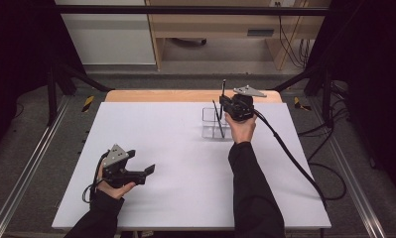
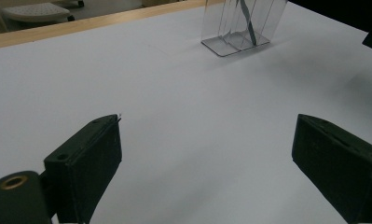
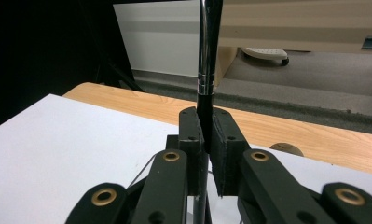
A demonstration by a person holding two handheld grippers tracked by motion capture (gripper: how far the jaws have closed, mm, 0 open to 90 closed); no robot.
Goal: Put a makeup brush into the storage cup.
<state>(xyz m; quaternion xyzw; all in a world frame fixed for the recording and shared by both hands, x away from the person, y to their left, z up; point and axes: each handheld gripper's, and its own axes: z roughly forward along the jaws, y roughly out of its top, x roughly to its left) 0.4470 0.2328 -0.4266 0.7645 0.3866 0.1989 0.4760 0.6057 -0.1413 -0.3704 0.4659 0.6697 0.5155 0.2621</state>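
A clear plastic holder [image 1: 213,123] with compartments stands on the white table top [image 1: 185,163] at the far middle; it also appears as the holder [image 2: 242,25] in the left gripper view. A dark pen [image 1: 218,119] leans inside it. My right gripper [image 1: 225,105] hovers just above the holder's right side, shut on a second pen [image 1: 223,89] that stands upright; in the right gripper view the pen [image 3: 206,56] rises between the closed jaws of the right gripper [image 3: 205,140]. My left gripper [image 1: 148,169] rests low over the near left of the table, open, with nothing between its fingers [image 2: 88,158].
A wooden strip [image 1: 185,95] edges the table's far side. Past it stand a wooden desk [image 1: 235,29] and hanging cables [image 1: 297,49]. Metal rails [image 1: 27,168] run along both sides. The right gripper's cable [image 1: 290,153] trails over the table's right part.
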